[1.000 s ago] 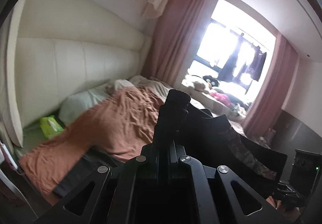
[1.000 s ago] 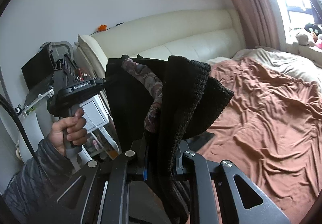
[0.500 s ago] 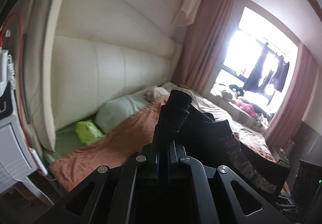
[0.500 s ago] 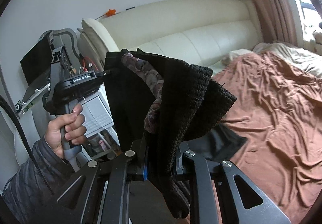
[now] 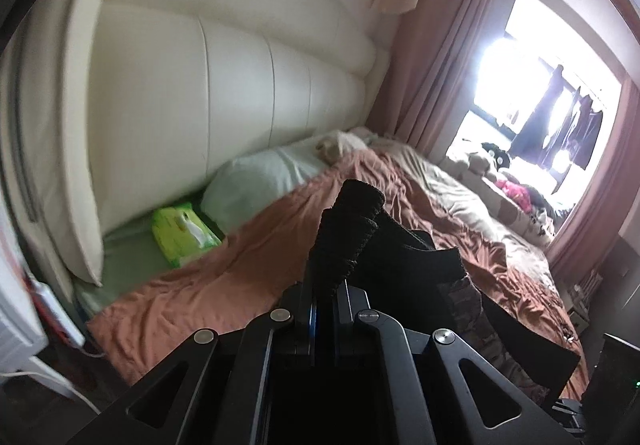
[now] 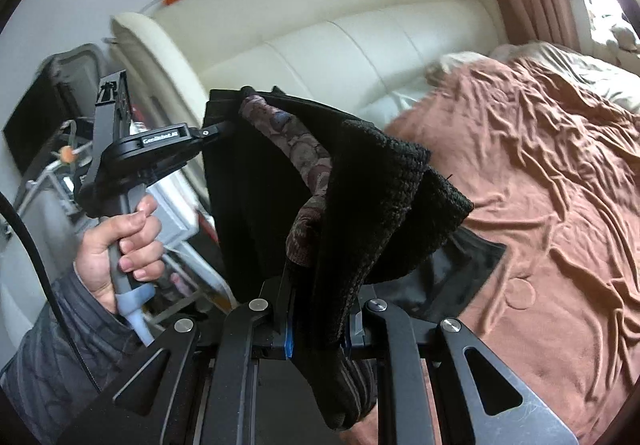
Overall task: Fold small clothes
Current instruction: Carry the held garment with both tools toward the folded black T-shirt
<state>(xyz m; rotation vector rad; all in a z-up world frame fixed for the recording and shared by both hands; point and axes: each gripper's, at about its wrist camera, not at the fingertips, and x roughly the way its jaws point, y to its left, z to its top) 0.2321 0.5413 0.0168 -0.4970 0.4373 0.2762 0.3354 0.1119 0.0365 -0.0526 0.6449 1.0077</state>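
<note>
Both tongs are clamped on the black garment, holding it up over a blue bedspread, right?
Not blue: the bedspread is rust-brown, as the right wrist view shows. The rest holds: left tongs and right tongs are both clamped on the black garment, held up.

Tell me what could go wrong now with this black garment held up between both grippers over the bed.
The black garment hangs stretched between the left gripper and the right gripper, so its loose lower part may land bunched on the rumpled brown blanket. The right gripper holds a thick knit fold; a layer could slip out.
</note>
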